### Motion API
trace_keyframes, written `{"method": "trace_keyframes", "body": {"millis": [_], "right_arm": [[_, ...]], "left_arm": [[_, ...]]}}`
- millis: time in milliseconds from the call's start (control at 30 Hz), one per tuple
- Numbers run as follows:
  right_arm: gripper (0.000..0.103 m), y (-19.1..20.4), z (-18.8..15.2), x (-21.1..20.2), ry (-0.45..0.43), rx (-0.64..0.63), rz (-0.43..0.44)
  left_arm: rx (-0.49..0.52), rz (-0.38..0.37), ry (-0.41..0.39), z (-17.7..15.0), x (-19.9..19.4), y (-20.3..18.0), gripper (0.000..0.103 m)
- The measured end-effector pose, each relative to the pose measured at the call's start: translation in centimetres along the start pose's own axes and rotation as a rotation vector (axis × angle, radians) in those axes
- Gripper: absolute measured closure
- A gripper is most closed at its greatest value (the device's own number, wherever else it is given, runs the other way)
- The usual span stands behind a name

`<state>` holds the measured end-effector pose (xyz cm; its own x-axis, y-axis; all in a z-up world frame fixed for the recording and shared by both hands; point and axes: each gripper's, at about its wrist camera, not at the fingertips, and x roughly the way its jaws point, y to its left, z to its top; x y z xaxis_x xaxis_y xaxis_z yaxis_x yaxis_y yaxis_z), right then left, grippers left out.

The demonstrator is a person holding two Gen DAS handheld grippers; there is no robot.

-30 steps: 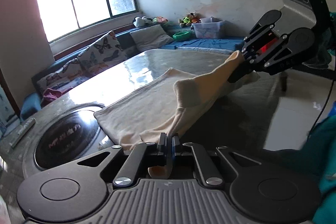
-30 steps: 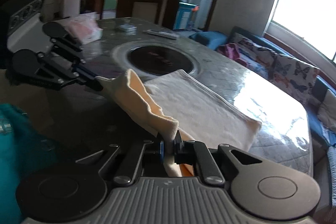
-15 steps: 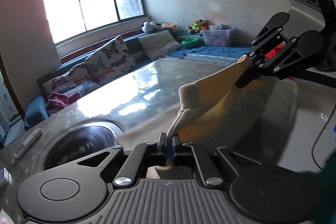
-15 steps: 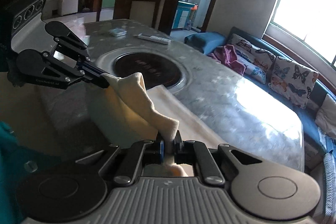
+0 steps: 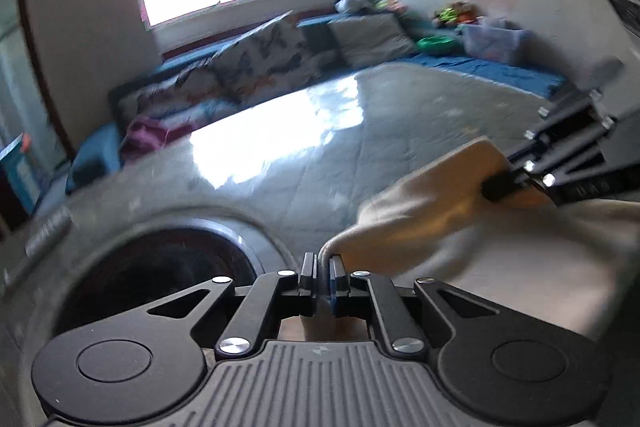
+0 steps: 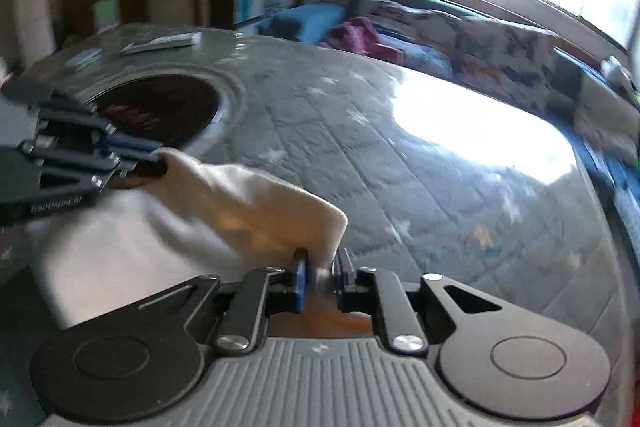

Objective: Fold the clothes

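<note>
A: Where is the cream-coloured soft cloth garment (image 5: pixel 424 211) sitting?

B: In the left wrist view it is filling the lower right of the frame, draping from the middle bottom up toward the right edge. In the right wrist view the same garment (image 6: pixel 240 203) is stretching from the left middle down to the bottom centre, with a paler folded layer lying flat beneath it on the grey quilted desk (image 6: pixel 400 155).

A: What is the left claw (image 5: pixel 323 267) doing?

B: Its jaws are opening, standing a narrow slit apart, and a corner of the garment is running into that slit. In the right wrist view the left claw (image 6: pixel 154 163) is sitting at the left edge with the garment's other end at its tips.

A: And the right claw (image 6: pixel 320 267)?

B: Its jaws are opening too. A fold of the cloth is lying between the blue pads (image 6: pixel 300 279), but a gap is showing on the right side. In the left wrist view the right claw (image 5: pixel 496 187) is reaching in from the right edge, its tips on the garment.

A: Anything else on the desk?

B: A round black inset disc (image 5: pixel 160 267) is showing at lower left of the left wrist view, just beside the garment. The whole frame is blurring slightly.
</note>
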<state>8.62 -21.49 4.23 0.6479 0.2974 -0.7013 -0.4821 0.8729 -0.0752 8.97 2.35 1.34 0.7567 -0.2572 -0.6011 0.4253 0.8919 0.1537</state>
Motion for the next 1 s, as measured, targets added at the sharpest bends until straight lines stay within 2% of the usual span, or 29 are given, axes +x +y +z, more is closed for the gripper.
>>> {"method": "trace_keyframes", "body": {"millis": [33,167,333,400,567,800,833,933,1000], "right_arm": [[0.083,-0.3,-0.5,0.2,-0.007,0.031,-0.006],[0.080,-1.0,-1.5,-1.8,-0.062,0.118,-0.034],[0.080,-2.6,-4.3,-5.7,-0.097,0.199,-0.040],[0.080,-3.4,-4.9,-6.3,-0.086,0.214,-0.056],[0.080,-5.2,-6.4,-6.6,-0.077,0.280,-0.097],[0.081,-4.9,-6.3,-5.3,-0.076,0.313,-0.058],[0.082,-4.8,-6.3,-5.0,-0.072,0.317,-0.061],[0.097,-4.9,-6.6,-4.5,-0.065,0.335,-0.071],[0.099,-4.7,-6.5,-4.9,-0.081,0.323,-0.083]], "left_arm": [[-0.002,0.018,-0.001,0.0,0.0,-0.1,0.085],[-0.035,0.034,0.003,0.4,-0.4,0.6,0.085],[-0.068,0.048,-0.035,1.4,-2.4,0.9,0.084],[-0.076,0.040,-0.049,1.6,-3.4,0.5,0.084],[-0.071,-0.036,-0.062,1.7,-4.2,-1.7,0.084],[-0.061,-0.069,-0.010,1.8,-1.9,-3.3,0.084],[-0.061,-0.068,-0.004,1.8,-1.6,-3.4,0.084],[-0.072,-0.065,0.012,1.8,-0.7,-3.4,0.084],[-0.076,-0.059,0.021,1.6,-0.3,-3.3,0.084]]}}
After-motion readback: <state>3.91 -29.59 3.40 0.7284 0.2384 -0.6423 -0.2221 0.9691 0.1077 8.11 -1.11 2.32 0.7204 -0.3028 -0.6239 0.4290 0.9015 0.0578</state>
